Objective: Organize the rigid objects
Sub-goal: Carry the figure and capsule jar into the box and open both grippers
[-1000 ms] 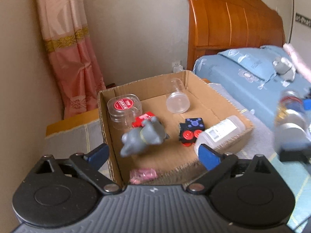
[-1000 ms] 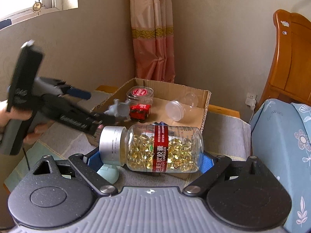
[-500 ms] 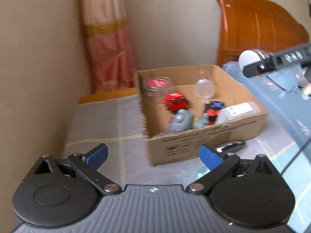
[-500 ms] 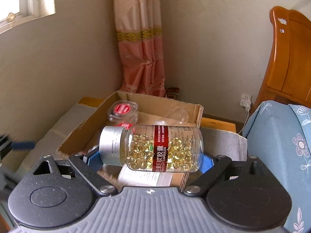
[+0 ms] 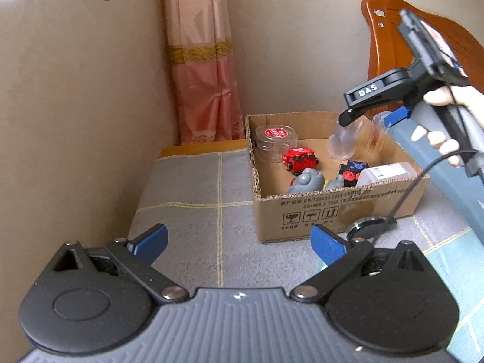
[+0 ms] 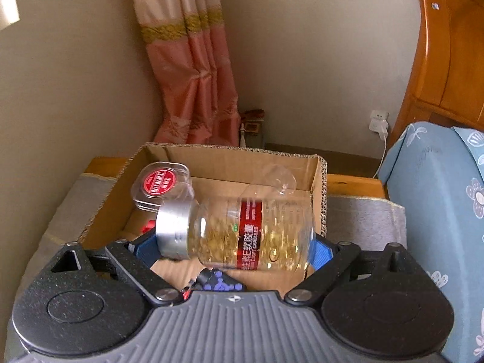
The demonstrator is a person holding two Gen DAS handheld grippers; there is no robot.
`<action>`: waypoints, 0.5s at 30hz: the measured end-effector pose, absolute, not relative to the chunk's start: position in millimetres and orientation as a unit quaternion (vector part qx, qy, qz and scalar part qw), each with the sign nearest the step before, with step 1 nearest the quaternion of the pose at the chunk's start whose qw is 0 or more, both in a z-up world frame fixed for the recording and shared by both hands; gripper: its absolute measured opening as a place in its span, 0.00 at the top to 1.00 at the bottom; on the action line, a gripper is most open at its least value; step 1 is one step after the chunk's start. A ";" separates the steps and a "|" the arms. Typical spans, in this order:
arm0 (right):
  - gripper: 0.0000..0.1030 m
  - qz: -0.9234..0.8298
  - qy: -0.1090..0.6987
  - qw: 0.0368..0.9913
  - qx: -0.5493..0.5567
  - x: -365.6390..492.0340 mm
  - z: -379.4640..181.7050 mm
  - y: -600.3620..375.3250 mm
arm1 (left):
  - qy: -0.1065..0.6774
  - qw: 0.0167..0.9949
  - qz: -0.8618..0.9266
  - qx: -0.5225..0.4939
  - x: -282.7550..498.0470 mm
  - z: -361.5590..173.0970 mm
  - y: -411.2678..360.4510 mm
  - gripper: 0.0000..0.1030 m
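- Cardboard makes the open box (image 5: 332,214) that sits on a grey checked cloth (image 5: 193,199), close to a beige wall and a pink curtain (image 5: 202,69) in the corner.
- Inside the box, a clear tub with a red lid (image 5: 273,142) stands at the back left; a red toy truck (image 5: 299,158) lies just in front of it, a grey toy animal (image 5: 307,181) nearer the front wall, a black and blue toy with red knobs (image 5: 351,171) to the right, and a white labelled bottle (image 5: 384,174) on its side against the right wall. A clear cup (image 5: 343,145) lies at the back.
- The capsule jar (image 6: 242,233), clear with a silver cap and a red label band, lies crosswise between the blue pads of the right gripper (image 6: 234,248), over the box's near half. Its jaws have just been opening and stand wide; the jar is blurred and tilted, and I cannot tell whether the pads press on it.
- In the left wrist view, a hand (image 5: 447,127) carries that gripper above the box's right side, a black cable hanging in front of the box wall.
- The left gripper (image 5: 239,240) hovers over bare cloth in front of the box, jaws wide apart and empty.
- A wooden headboard (image 6: 447,48) and blue flowered bedding (image 6: 435,187) stand to the right; a plug sits in a wall socket (image 6: 378,121) between them and the curtain.
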State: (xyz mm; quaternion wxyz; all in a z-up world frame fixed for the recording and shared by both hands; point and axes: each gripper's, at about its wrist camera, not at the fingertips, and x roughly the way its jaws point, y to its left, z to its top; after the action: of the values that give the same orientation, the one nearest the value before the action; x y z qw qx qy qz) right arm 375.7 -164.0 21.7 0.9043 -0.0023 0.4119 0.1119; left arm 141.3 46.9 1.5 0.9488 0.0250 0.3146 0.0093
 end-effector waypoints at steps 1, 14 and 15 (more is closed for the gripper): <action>0.03 0.107 0.414 0.904 0.000 377.8 18.4 -163.8 | 0.316 0.948 0.008 0.025 141.4 0.2 46.7 0.03; 0.00 0.129 0.396 0.909 -0.027 327.8 28.9 -160.8 | 0.324 0.946 0.004 0.011 136.8 -4.2 44.9 0.03; 0.00 0.131 0.393 0.910 -0.028 321.9 30.2 -161.3 | 0.326 0.945 0.004 0.012 136.5 -4.7 44.4 0.03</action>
State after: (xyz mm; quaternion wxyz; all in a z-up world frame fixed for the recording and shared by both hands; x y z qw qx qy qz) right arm 321.9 -161.3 30.2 0.9096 -0.0278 0.3932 0.1312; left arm 136.5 44.4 -4.7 0.9453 0.0121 0.3259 0.0038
